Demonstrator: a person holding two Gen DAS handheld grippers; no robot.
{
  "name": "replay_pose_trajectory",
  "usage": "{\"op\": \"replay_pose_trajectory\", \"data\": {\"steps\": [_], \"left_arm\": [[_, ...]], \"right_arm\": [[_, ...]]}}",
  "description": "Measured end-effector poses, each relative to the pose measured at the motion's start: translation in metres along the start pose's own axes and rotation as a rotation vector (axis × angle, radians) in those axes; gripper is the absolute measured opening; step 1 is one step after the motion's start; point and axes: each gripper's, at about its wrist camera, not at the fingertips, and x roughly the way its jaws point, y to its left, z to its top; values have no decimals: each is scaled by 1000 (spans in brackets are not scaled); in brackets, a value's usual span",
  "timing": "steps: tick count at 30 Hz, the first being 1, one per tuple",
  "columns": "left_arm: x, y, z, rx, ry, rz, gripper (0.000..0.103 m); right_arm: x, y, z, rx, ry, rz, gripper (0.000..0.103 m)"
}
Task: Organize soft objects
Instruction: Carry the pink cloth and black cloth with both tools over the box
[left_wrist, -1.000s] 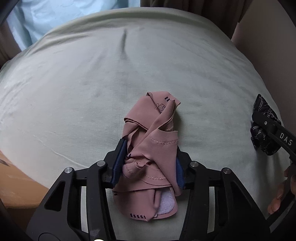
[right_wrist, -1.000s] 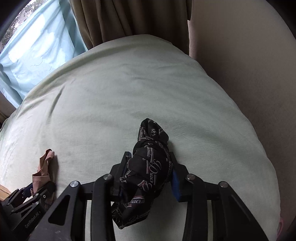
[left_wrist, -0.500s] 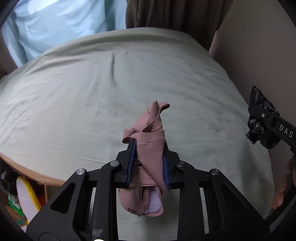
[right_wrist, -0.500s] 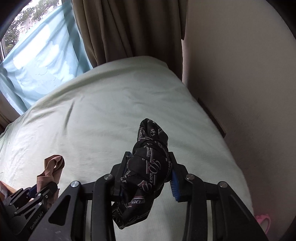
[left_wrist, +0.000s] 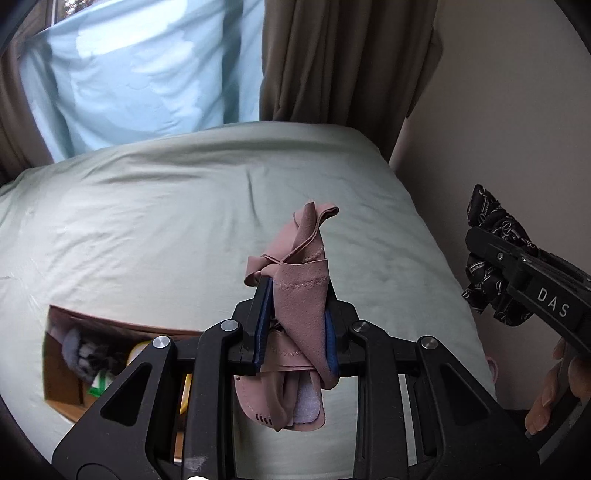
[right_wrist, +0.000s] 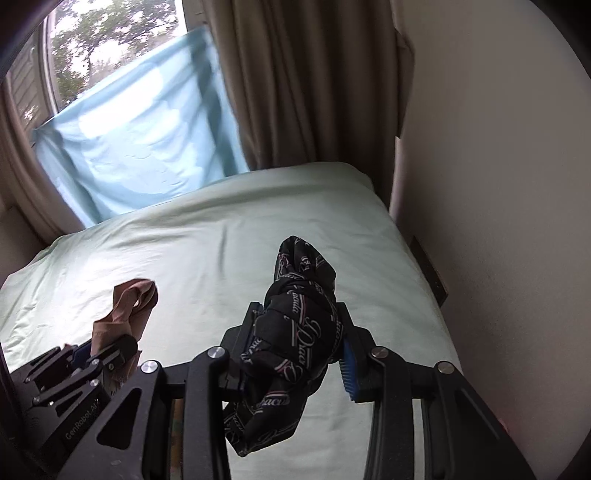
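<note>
Left wrist view: bed spread wide below, open box at near edge. Left gripper clamped tight on pink cloth, lifted clear of sheet. Right gripper pinched on black printed cloth, also aloft. Likely carrying to box: keep both grips firm, mind dangling tails, release only over opening.
</note>
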Motion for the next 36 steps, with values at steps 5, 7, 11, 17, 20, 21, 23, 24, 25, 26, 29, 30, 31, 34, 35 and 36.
{"op": "replay_pose_trajectory", "data": {"steps": [5, 7, 11, 17, 20, 21, 23, 24, 25, 26, 29, 30, 31, 34, 35, 36], "left_arm": [[-54, 40, 3, -4, 9, 6, 22], [-72, 66, 1, -30, 15, 28, 22], [-91, 119, -4, -64, 23, 95, 22], [-99, 198, -16, -104, 54, 122, 22], [-93, 228, -22, -83, 83, 114, 22], [-91, 237, -25, -75, 97, 110, 22], [-82, 256, -31, -58, 125, 101, 22], [-78, 266, -35, -50, 141, 96, 22], [-73, 275, -39, -41, 159, 91, 22], [-66, 284, -44, -35, 180, 86, 22], [-48, 308, -60, -12, 240, 76, 22], [-40, 313, -65, -3, 260, 73, 22], [-33, 319, -71, 1, 286, 65, 22], [-13, 330, -85, 0, 353, 43, 22], [-5, 332, -89, -1, 374, 34, 22], [1, 333, -92, -3, 392, 26, 22]], "right_arm": [[-36, 57, 0, -43, 35, 75, 35], [-45, 80, -3, -59, 49, 104, 35], [-52, 128, -10, -90, 81, 158, 35], [-44, 187, -27, -109, 130, 180, 35], [-29, 211, -34, -92, 159, 167, 35], [-23, 220, -38, -85, 172, 162, 35], [-11, 236, -45, -73, 199, 152, 35], [-5, 244, -51, -69, 213, 146, 35], [1, 252, -55, -68, 226, 139, 35], [6, 259, -61, -67, 240, 134, 35], [27, 278, -77, -46, 297, 135, 35], [35, 283, -82, -36, 320, 135, 35], [40, 286, -87, -29, 340, 133, 35], [60, 297, -98, -3, 404, 130, 35], [66, 299, -101, 2, 423, 129, 35], [72, 301, -103, 8, 452, 132, 35]]}}
